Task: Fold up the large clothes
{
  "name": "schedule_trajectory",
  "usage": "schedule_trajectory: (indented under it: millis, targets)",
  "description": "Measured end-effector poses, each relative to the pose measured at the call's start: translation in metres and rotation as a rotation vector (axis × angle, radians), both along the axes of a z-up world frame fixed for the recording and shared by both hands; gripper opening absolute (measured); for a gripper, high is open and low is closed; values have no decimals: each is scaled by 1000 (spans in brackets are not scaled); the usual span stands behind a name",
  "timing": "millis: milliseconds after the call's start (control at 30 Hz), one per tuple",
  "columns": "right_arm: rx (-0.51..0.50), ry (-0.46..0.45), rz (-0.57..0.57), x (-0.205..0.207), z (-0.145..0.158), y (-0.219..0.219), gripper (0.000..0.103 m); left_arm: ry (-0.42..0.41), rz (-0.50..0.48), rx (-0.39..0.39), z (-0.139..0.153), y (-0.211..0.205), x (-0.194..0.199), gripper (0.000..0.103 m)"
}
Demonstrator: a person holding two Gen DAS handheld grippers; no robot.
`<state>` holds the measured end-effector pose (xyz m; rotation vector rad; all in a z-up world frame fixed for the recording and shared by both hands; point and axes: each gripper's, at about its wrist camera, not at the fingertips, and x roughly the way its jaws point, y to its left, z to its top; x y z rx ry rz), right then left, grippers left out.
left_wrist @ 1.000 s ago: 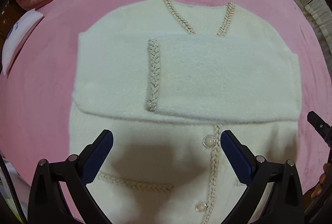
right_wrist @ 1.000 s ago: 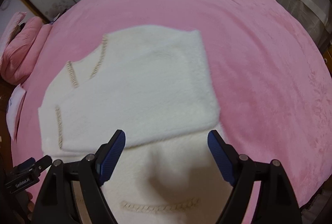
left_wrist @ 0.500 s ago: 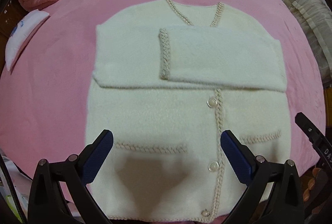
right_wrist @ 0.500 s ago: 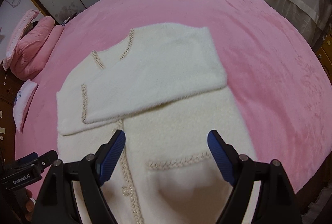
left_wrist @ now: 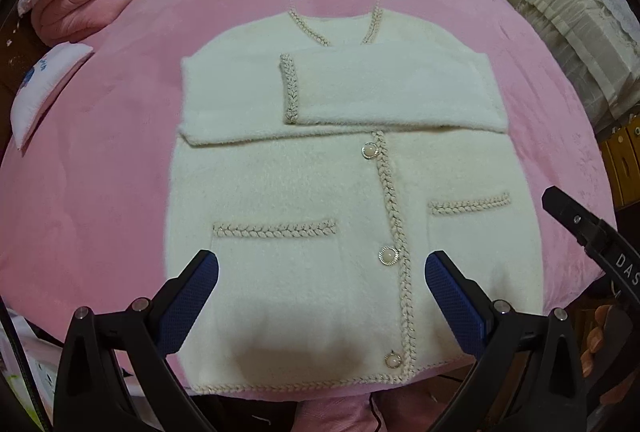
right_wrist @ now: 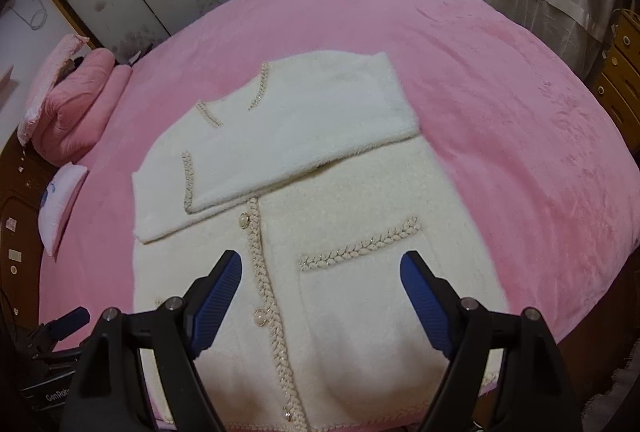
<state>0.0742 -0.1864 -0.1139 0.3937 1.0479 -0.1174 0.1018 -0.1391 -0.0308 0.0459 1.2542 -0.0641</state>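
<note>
While laid flat on pink bed [left_wrist: 100, 160], cream cardigan [left_wrist: 304, 192] w/ sleeves folded across, both tongs released.

Cream fuzzy cardigan [left_wrist: 320, 192] lies flat, 2 sleeves folded across chest.

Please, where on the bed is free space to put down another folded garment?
The pink blanket is bare to the right of the white cardigan and beyond its collar. The left strip is narrower: a pink quilt and small pillow lie at its edge. The near edge is covered by the cardigan's hem.
</note>
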Motion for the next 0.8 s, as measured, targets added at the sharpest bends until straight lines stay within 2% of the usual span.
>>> schedule_trajectory:
  millis: [133, 300, 500, 667, 733, 800]
  targets:
    - [16, -35, 27, -28, 11, -3, 82, -24, 26, -1, 13, 0, -31, 102]
    - [43, -77, 40, -64, 23, -18, 82, -99, 51, 5, 32, 8, -67, 102]
    - [13, -111, 54, -95, 26, -47, 82, -138, 126, 10, 43, 31, -97, 102]
    - [-30, -151, 73, -121, 22, -79, 82, -129, 177, 51, 34, 65, -118, 102]
    - [-56, -133, 60, -129, 15, -95, 82, -98, 208, 57, 23, 84, -124, 102]
    - [-78, -92, 42, -133, 4, -107, 82, -33, 238, 48, 8, 106, -128, 102]
